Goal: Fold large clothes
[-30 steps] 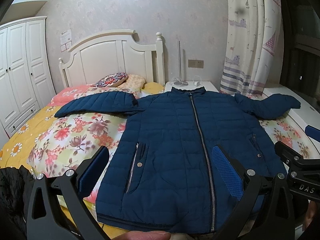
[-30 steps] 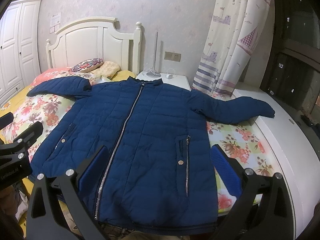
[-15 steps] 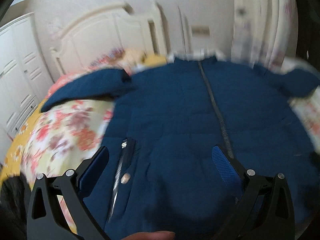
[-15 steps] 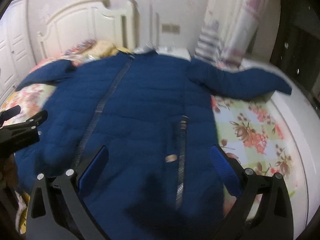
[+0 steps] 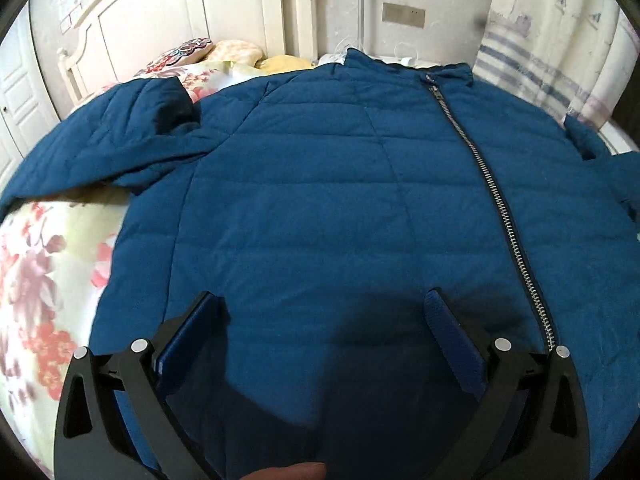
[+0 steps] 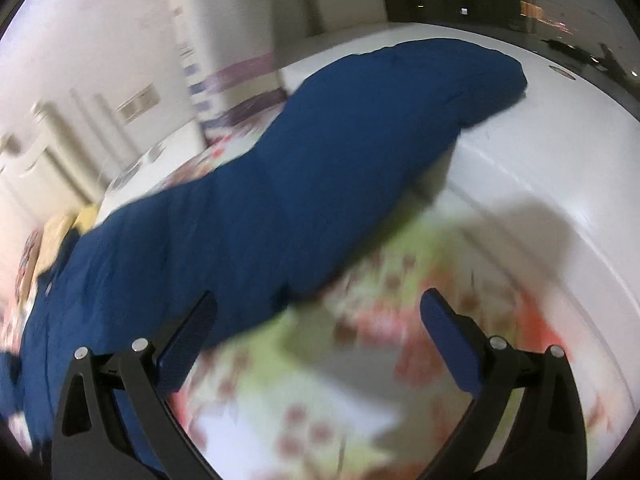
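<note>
The blue quilted jacket [image 5: 320, 184] lay face up and zipped on the floral bedspread [image 5: 36, 264], its collar toward the white headboard [image 5: 168, 12] and the pillows [image 5: 208, 50]. Your left gripper [image 5: 326, 334] hung low over the jacket's front panel with its jaws spread wide and nothing between them; the fabric filled the gap below the fingers, and the silver zipper [image 5: 496, 196] ran just past the right-hand finger. One sleeve [image 5: 100, 140] stretched out across the bedspread to the side. Your right gripper [image 6: 318, 334] was likewise wide open and empty. In its blurred view the other sleeve [image 6: 360, 152] ran diagonally away from you, its cuff resting on the white ledge [image 6: 560, 152] beside the bed. The sleeve's lower edge sat just beyond the left-hand finger, while bare bedspread lay under the gap itself.
</note>
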